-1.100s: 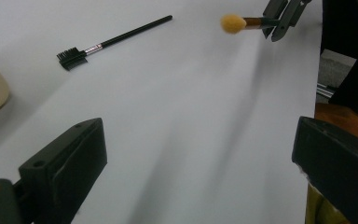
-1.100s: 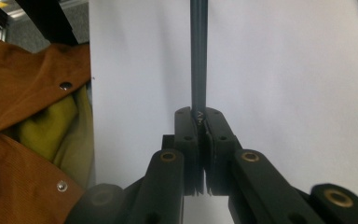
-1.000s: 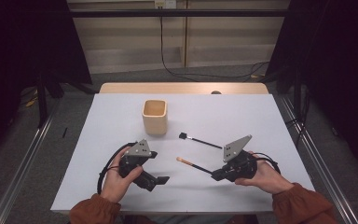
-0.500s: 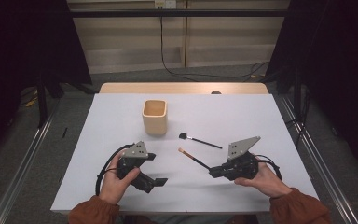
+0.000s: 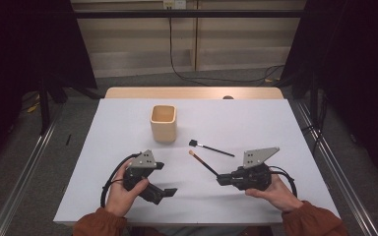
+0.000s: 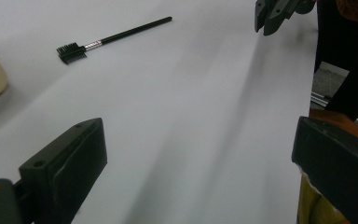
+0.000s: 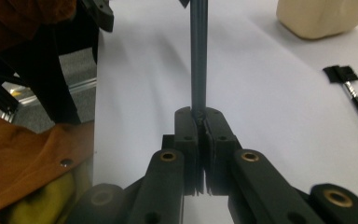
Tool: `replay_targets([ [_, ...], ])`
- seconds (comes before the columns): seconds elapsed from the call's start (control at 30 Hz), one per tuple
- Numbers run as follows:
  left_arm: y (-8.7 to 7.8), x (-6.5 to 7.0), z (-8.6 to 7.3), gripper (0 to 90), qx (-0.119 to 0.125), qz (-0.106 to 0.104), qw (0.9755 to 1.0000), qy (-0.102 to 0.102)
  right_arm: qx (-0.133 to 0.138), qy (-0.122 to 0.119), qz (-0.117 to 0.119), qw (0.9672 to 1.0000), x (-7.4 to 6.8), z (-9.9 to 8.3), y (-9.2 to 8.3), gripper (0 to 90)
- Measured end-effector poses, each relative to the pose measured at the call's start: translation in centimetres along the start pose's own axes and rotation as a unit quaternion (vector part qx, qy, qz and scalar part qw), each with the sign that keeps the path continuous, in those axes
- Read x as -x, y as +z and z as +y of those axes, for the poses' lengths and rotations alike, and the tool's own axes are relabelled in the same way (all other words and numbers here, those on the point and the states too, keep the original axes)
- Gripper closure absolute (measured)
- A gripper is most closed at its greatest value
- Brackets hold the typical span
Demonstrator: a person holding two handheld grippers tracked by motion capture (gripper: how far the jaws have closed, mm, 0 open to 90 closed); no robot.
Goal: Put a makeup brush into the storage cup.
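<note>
My right gripper is shut on the dark handle of a thin brush. The brush's tan tip points away toward the cup. A second brush, black with a small comb head, lies flat on the white table between the cup and my right gripper. The beige square cup stands upright toward the back of the table. My left gripper rests low at the front left, open, with nothing between its jaws.
The white table top ends close behind both hands at the front edge. A wooden strip runs along the back edge. Metal rails flank the table, and cables trail from both grippers.
The held brush's tan tip has swung away from me, toward the cup, as the right gripper shifted slightly. The left gripper, the lying brush and the cup have stayed put.
</note>
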State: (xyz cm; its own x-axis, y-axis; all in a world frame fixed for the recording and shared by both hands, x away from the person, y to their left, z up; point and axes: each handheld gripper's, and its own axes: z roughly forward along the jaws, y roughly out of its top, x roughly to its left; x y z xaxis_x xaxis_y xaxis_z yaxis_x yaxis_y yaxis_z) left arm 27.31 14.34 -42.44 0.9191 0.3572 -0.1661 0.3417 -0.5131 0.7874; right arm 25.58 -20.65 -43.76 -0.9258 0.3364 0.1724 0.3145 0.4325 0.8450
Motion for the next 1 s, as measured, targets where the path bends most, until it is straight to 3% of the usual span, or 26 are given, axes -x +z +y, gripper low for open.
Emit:
replay_targets([
  [0.37,-0.15,-0.01,-0.23,3.1,0.011,0.008,0.9999,-0.003,0.047,0.003,0.011,0.9988,-0.24,0.21,0.08,85.4],
  [0.53,-0.19,-0.01,-0.29,3.1,0.021,0.007,0.9997,-0.009,0.079,0.006,0.016,0.9967,-0.33,0.47,0.12,85.4],
  [0.57,-0.19,0.0,-0.28,3.1,0.024,0.009,0.9996,-0.009,0.08,0.004,0.007,0.9968,-0.37,0.5,0.08,85.4],
  [0.77,-0.32,-0.04,-0.33,3.1,0.034,0.01,0.9993,-0.012,0.106,0.004,0.004,0.9943,-0.48,0.59,-0.14,85.4],
  [1.0,-0.29,0.3,-0.32,2.9,0.046,0.001,0.9988,-0.015,0.108,0.005,0.006,0.9941,-0.44,0.57,-0.13,85.4],
])
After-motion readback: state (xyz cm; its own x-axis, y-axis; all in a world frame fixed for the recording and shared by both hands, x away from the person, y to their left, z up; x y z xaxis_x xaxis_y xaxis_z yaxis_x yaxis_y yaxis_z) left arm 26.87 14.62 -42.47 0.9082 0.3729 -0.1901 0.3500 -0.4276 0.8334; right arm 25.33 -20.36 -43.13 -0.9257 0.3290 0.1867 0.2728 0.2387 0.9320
